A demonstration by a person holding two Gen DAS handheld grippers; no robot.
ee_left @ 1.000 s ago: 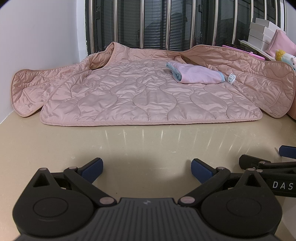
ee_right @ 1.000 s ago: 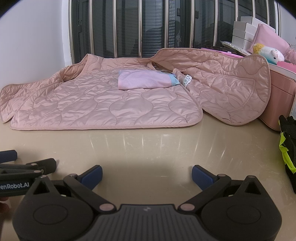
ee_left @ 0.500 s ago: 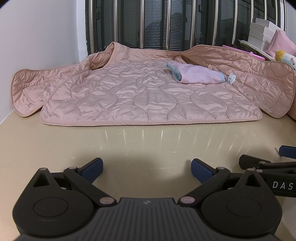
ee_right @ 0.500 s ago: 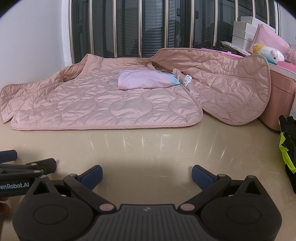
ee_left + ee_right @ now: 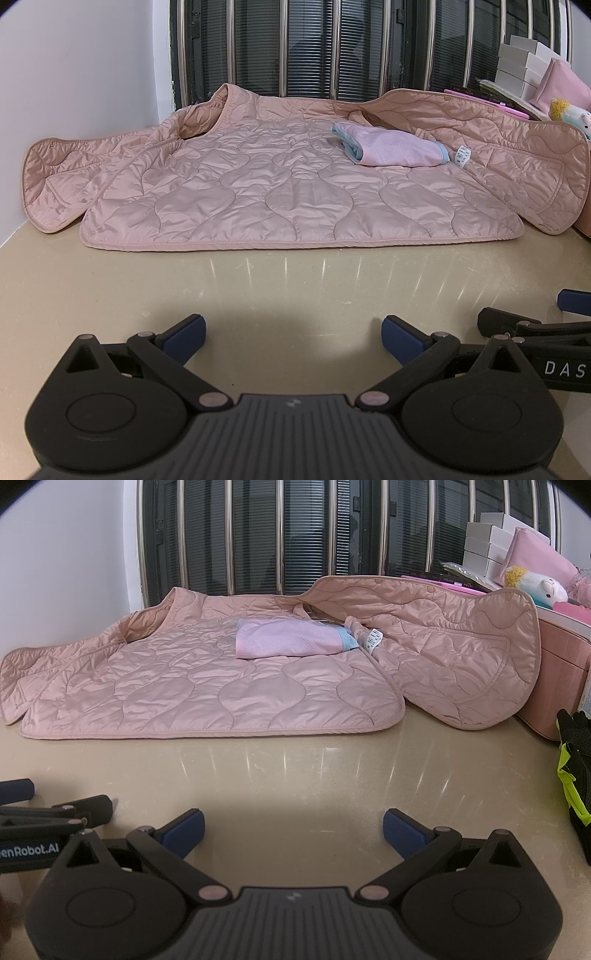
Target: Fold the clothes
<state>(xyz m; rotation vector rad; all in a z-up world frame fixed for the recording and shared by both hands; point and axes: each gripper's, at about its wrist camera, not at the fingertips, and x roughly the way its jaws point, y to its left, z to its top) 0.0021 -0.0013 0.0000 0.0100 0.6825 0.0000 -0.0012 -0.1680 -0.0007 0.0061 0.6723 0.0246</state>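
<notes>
A pink quilted jacket (image 5: 280, 188) (image 5: 207, 686) lies spread open on the beige table, its front flaps thrown out to both sides. On its lining rests a small folded lilac and light-blue garment (image 5: 395, 149) (image 5: 291, 638). My left gripper (image 5: 293, 338) hovers open over bare table, well short of the jacket's hem, nothing between its blue pads. My right gripper (image 5: 293, 827) is likewise open and empty, beside the left one. Each gripper shows at the edge of the other's view.
A white wall runs along the left and a barred window (image 5: 314, 48) stands behind the jacket. At the right are a pink box (image 5: 554, 686), stacked white boxes (image 5: 487, 550), a plush toy (image 5: 535, 585) and a black and neon-yellow item (image 5: 576, 775).
</notes>
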